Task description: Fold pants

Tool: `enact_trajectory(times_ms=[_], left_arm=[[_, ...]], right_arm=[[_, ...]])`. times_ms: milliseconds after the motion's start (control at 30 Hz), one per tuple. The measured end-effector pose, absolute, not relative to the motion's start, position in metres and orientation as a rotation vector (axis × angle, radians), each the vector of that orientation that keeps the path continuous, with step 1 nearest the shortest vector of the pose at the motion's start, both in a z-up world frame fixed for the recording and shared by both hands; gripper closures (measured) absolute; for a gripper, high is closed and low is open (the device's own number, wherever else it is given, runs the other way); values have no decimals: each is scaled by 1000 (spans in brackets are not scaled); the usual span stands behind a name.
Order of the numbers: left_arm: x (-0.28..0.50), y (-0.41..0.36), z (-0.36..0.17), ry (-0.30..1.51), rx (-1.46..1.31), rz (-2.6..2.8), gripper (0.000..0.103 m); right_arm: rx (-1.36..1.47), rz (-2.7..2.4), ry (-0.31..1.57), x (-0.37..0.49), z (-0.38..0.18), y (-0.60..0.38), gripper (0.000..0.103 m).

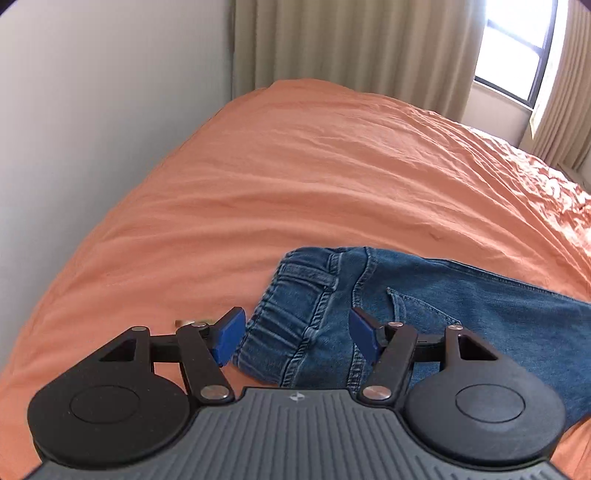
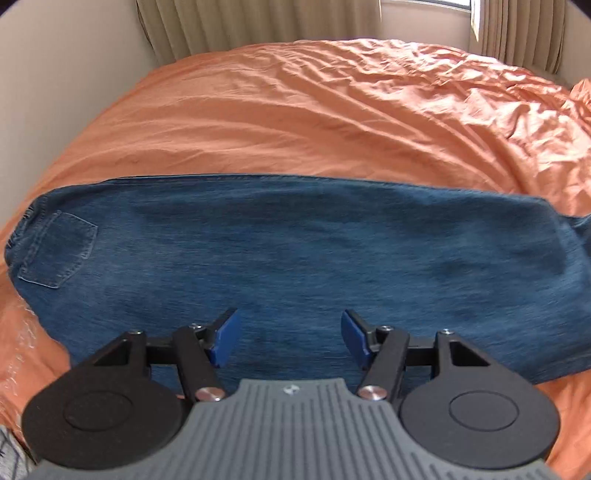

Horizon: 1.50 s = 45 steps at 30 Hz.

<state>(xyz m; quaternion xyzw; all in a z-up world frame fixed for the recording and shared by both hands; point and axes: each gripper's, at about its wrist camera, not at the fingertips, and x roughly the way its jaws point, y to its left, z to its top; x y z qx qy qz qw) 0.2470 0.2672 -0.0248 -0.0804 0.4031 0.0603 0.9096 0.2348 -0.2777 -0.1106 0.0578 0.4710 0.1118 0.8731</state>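
The blue denim pants (image 2: 295, 258) lie flat on the orange bed sheet (image 2: 314, 122), folded lengthwise with the legs stacked, the waistband (image 1: 295, 317) at one end and a back pocket (image 2: 59, 251) facing up. The left tool (image 1: 295, 332) hangs released above the waistband, its blue pads (image 1: 231, 338) spread with nothing between them. The right tool (image 2: 290, 338) is likewise released, poised over the middle of the legs.

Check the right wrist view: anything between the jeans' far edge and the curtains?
Only bare orange bedsheet, wrinkled, between the jeans and the curtains. Nothing else lies on that stretch in the right wrist view.
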Motion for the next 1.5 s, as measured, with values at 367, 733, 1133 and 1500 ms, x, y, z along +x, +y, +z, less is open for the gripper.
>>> enact_trajectory(times_ms=[367, 733, 1133, 1500], left_arm=[[309, 314, -82, 805, -344, -32, 24], [346, 262, -129, 874, -23, -15, 34], [294, 219, -53, 606, 238, 96, 91], [358, 231, -112, 756, 171, 200, 90]], right_arm=[[183, 306, 919, 260, -149, -240, 45], [252, 233, 884, 292, -166, -259, 45], [303, 208, 894, 284, -162, -282, 46], [288, 170, 898, 285, -170, -292, 52]])
